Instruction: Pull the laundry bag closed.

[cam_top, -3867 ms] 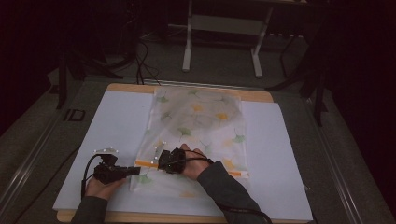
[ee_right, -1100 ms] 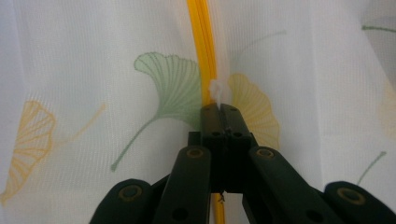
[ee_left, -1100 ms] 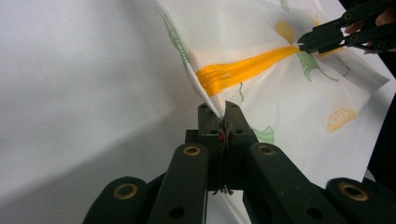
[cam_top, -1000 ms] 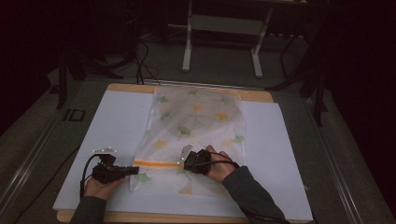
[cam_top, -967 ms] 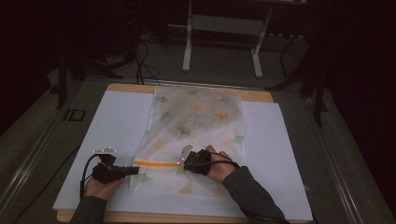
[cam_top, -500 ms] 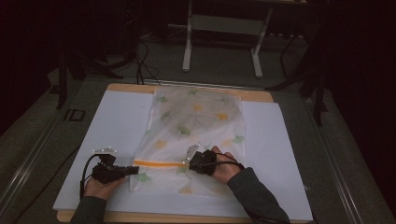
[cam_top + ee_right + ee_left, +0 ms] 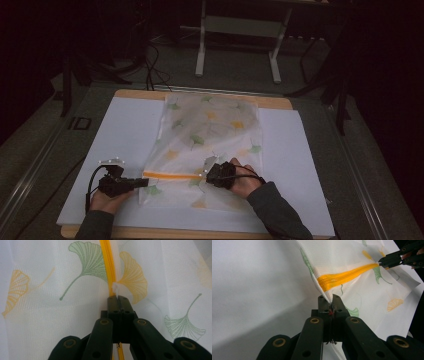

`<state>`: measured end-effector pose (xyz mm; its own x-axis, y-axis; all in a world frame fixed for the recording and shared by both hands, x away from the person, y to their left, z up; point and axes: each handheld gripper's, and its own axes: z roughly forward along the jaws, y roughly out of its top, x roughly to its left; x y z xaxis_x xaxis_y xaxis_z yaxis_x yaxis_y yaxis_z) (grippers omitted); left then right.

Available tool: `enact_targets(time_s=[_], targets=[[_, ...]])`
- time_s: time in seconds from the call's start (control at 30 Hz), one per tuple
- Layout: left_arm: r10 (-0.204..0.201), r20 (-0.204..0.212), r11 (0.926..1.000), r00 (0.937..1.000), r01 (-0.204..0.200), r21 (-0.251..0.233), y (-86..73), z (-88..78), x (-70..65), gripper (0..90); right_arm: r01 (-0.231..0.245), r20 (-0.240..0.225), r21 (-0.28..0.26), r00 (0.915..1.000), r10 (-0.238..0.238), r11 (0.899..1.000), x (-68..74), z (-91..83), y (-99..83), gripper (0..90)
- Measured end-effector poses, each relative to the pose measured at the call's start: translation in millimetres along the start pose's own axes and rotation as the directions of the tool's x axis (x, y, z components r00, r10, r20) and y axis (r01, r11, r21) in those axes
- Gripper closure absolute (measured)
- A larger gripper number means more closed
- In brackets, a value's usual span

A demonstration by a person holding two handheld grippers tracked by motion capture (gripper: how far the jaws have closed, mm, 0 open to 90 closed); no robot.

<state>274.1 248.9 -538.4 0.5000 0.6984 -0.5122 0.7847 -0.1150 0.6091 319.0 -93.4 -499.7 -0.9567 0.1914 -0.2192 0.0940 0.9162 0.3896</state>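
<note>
A white mesh bag printed with green and yellow ginkgo leaves lies flat on the white sheet. An orange zipper runs across its near end. My left gripper is shut on the bag's edge at the zipper's left end; in the left gripper view its tips pinch the mesh just below the orange zipper. My right gripper is shut on the zipper's white pull tab, with the zipper stretching ahead of its jaws.
The sheet covers a wooden table. A metal stand and cables are on the dark floor beyond the far edge. Bare white sheet lies to the left and right of the bag.
My right gripper has slid rightward along the zipper, away from the left gripper, leaving a longer stretch of orange zipper between them. The left gripper has stayed put.
</note>
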Motion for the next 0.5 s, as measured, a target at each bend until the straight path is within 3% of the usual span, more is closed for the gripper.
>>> enact_targets(time_s=[0.5], targets=[[0.001, -0.001, 1.0, 1.0, -0.001, 0.001, 0.0, -0.2, -0.2, 89.0, -0.01, 0.016, -0.007, 0.9998, 0.01, 1.0, 1.7, -6.7, -9.1, 90.0]])
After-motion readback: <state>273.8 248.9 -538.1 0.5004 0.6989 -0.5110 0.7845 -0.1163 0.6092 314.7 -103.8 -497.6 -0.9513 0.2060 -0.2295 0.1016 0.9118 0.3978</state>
